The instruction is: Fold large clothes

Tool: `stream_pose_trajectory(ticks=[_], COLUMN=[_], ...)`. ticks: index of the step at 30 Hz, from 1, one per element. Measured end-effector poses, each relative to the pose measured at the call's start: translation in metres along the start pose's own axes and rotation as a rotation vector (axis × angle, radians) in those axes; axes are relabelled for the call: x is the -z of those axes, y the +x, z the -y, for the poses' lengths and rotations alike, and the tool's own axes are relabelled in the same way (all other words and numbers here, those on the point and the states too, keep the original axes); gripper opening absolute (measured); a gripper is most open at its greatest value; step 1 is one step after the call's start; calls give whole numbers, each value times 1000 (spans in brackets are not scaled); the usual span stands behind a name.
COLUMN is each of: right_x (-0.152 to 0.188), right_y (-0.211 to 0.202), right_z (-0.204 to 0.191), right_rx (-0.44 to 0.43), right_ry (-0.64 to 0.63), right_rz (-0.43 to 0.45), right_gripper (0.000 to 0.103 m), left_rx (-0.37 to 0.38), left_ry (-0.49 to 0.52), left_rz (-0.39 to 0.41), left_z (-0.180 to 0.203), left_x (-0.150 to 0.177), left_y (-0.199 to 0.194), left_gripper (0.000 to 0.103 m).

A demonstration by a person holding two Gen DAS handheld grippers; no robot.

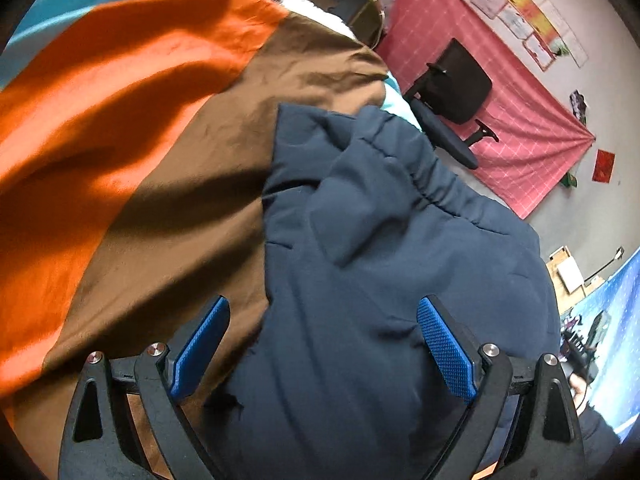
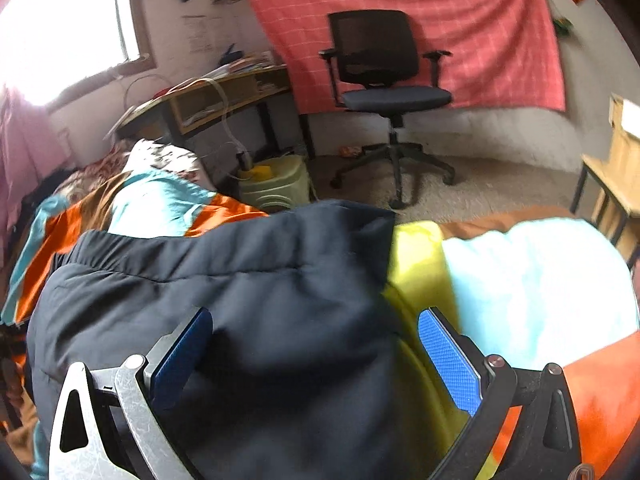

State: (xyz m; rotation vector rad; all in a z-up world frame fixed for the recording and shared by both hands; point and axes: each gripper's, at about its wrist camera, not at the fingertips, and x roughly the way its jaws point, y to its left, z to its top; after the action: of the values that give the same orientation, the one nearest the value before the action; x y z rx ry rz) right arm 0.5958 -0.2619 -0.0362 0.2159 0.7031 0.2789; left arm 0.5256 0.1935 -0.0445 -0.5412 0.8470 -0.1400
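A large navy blue garment with an elastic waistband [image 1: 384, 264] lies bunched on a bed covered by a striped orange, brown and light blue sheet [image 1: 132, 120]. My left gripper [image 1: 324, 320] is open just above the garment's near edge, its blue pads [image 1: 446, 354] spread wide with nothing between them. In the right wrist view the same garment [image 2: 240, 292] fills the middle. My right gripper [image 2: 314, 334] is open over it, its left pad [image 2: 180, 356] above the cloth and its right pad [image 2: 448, 364] above a yellow stripe [image 2: 416, 272] of the sheet.
A black office chair [image 2: 384, 92] stands on the carpet in front of a red checked cloth [image 2: 480, 40] on the wall. A cluttered desk [image 2: 216, 96] and a pale green bin [image 2: 276, 184] are beside the bed. A wooden table [image 2: 612, 168] is at the right.
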Motion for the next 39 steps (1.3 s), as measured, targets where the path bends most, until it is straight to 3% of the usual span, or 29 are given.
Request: stream_pose_trajectory(ticks=[7,13,17,27,32,35,39], right_x=[12,25,40,42,36,31,31], right_y=[10,37,56,57,59,57,65], right_z=[51,77,99,105,90,76,73], right_rx=[-27,-217,-383,-462,-633,-719,-707], right_ry=[155,297,462,469,425,365,346], right_rz=[-112,-252,-313,-283,-282,-297,-333], right_gripper=[103,103,103,103,103,103,103], left_rx=[6,67,92,164,208,195,199], left_ry=[10,-22,-23,-56,11,56,30], left_rz=[-44,-109,-132,-152,-148,-147,-164], left_z=[-3,-12,-20,-35,-24,-16,-26], left_x=[-5,-7,-10,-10,-10,-7,-6], left_y=[-1,11,15,18,17,19,23], left_gripper=[92,92,92,94,94,95,99])
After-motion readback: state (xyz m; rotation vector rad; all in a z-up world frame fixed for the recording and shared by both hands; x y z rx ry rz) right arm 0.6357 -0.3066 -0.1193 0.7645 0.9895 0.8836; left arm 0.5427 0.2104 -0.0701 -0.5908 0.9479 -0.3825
